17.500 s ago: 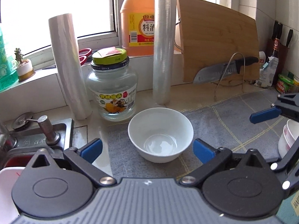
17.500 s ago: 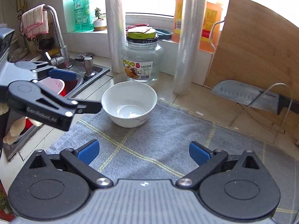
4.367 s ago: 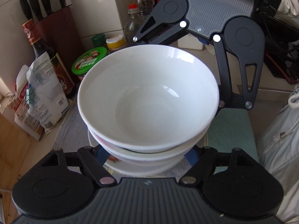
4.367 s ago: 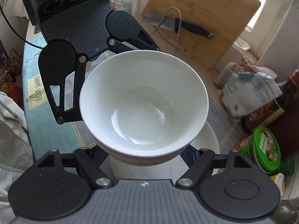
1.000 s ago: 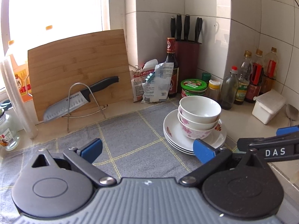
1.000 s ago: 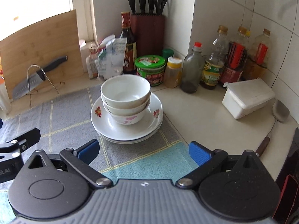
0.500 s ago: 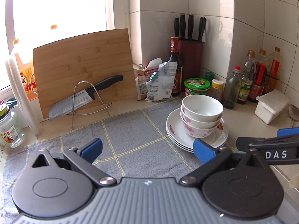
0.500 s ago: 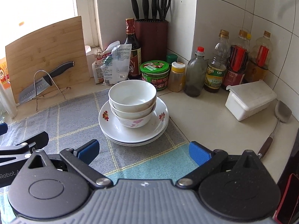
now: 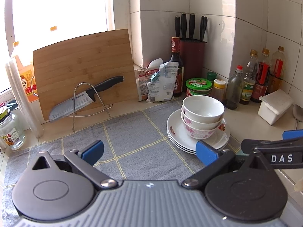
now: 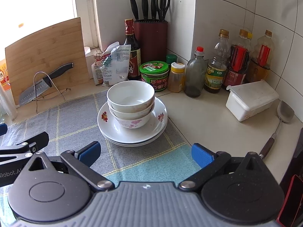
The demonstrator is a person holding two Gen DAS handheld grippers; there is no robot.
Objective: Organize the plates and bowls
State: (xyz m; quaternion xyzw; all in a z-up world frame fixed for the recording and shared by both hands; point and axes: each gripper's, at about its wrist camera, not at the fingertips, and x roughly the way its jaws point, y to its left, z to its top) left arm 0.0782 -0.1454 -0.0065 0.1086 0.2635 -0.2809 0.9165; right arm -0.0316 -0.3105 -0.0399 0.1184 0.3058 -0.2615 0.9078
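three nested bowls (image 10: 130, 102) sit on stacked plates (image 10: 132, 130) on the grey cloth (image 9: 136, 141), far right on the table (image 10: 208, 117). left gripper (image 9: 149, 152) and right gripper (image 10: 144, 155) hover near, jaws wide apart, holding nothing.

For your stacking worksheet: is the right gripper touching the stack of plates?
Apart. The right wrist view shows the right gripper open, with a strip of grey mat between its fingertips and the plates.
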